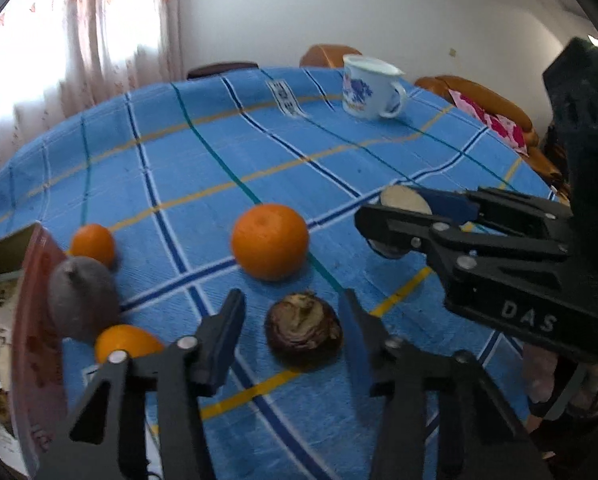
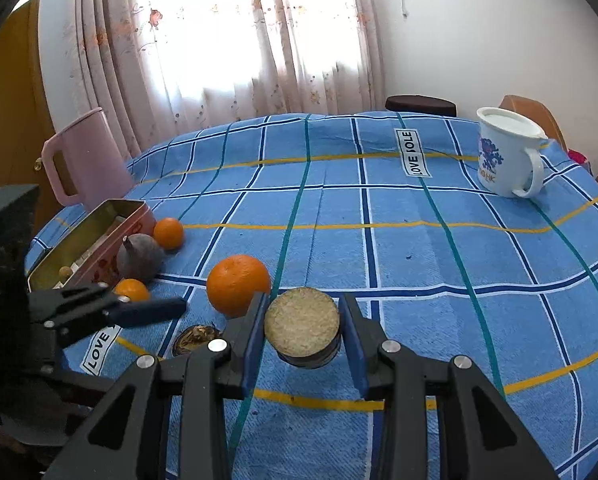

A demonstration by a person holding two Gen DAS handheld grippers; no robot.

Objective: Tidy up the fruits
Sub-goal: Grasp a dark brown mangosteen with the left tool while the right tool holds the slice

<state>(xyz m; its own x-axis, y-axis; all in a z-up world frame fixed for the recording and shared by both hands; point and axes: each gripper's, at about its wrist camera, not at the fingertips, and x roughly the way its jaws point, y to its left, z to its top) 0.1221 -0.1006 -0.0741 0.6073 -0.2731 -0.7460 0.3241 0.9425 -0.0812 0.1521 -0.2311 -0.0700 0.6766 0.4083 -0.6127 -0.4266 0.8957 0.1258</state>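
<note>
In the left wrist view my left gripper (image 1: 292,296) stands open around a dark brown round fruit (image 1: 303,330) lying on the blue checked cloth; a gap shows beside the left pad. My right gripper (image 2: 303,299) is shut on a round dark fruit with a pale flat top (image 2: 302,320), seen from the side as the pale-topped fruit (image 1: 405,199) just above the cloth. A big orange (image 1: 269,240) (image 2: 238,284) lies beyond. Two small oranges (image 2: 168,233) (image 2: 131,290) and a grey pear-shaped fruit (image 2: 139,258) sit against a pink tin box (image 2: 99,232).
A white flowered mug (image 2: 507,152) stands at the far right of the table. A pink jug (image 2: 83,156) stands behind the tin at the left edge. Chairs and a curtained window lie past the table's far edge.
</note>
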